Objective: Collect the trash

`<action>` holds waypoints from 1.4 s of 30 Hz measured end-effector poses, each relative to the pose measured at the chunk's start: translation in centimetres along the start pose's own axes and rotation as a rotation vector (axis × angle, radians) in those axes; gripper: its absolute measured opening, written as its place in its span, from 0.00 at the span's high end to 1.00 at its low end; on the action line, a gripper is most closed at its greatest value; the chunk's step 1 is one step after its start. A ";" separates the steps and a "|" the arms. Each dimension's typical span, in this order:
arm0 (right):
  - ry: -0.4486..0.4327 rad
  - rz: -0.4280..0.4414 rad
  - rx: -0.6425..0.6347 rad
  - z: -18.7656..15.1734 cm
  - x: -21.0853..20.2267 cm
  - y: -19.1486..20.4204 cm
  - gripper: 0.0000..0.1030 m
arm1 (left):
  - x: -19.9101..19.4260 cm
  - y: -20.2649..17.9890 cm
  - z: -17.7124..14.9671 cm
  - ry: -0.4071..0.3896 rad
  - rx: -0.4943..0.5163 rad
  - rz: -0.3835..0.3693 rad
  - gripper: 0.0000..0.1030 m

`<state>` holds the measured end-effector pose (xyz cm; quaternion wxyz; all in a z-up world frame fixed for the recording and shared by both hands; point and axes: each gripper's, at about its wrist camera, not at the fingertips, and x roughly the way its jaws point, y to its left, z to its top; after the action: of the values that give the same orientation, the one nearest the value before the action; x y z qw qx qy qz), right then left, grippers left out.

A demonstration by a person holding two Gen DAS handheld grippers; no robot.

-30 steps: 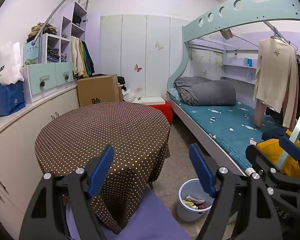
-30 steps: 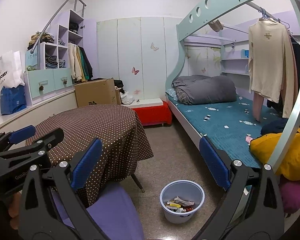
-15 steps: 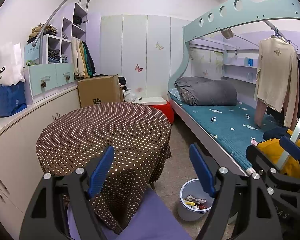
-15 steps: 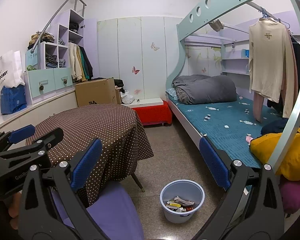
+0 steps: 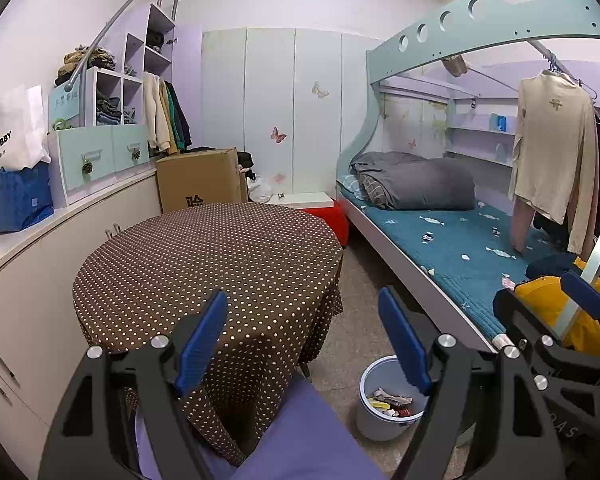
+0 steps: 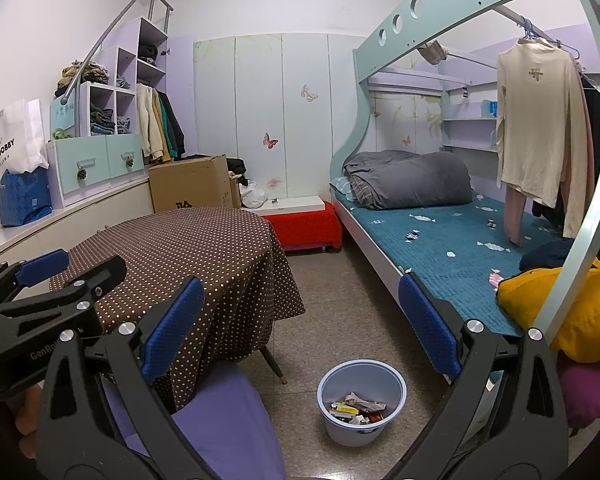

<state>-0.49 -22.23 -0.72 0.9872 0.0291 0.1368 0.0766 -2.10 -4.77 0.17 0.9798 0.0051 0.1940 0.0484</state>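
2 views — trash bin (image 6: 362,402) unobstructed only from right wrist.

You are standing in a small bedroom of a home. On your right runs a bunk bed (image 6: 452,240) with a pale green frame, a teal quilted mattress cover and a folded grey duvet (image 6: 410,180) at its far end. A cream jumper (image 6: 540,128) hangs from the rail under the upper bunk. Along the far wall stand white wardrobe doors (image 6: 260,120) with butterfly stickers. On your left, cubby shelves (image 5: 116,92) hold folded clothes above a low cabinet, with jackets hanging beside them. Near you sits a round table under a brown polka-dot cloth (image 5: 212,264), and a small waste bin (image 6: 360,400) stands on the tiled floor.
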 end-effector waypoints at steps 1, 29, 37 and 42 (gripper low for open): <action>0.001 0.000 0.000 0.0 0.0 0.0 0.07 | 0.0 0.0 0.0 -0.001 0.001 0.001 0.26; 0.014 0.004 0.002 0.2 0.1 -0.6 0.07 | 0.0 0.2 -0.2 0.007 0.004 0.009 0.26; 0.015 0.004 0.003 0.2 0.1 -0.5 0.07 | 0.0 0.2 -0.2 0.006 0.005 0.009 0.26; 0.015 0.004 0.002 0.2 0.1 -0.6 0.07 | 0.0 0.2 -0.3 0.014 0.001 0.008 0.26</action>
<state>-0.23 -22.77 -0.57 0.9860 0.0299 0.1443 0.0785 -2.20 -4.61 -0.10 0.9782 0.0062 0.2010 0.0523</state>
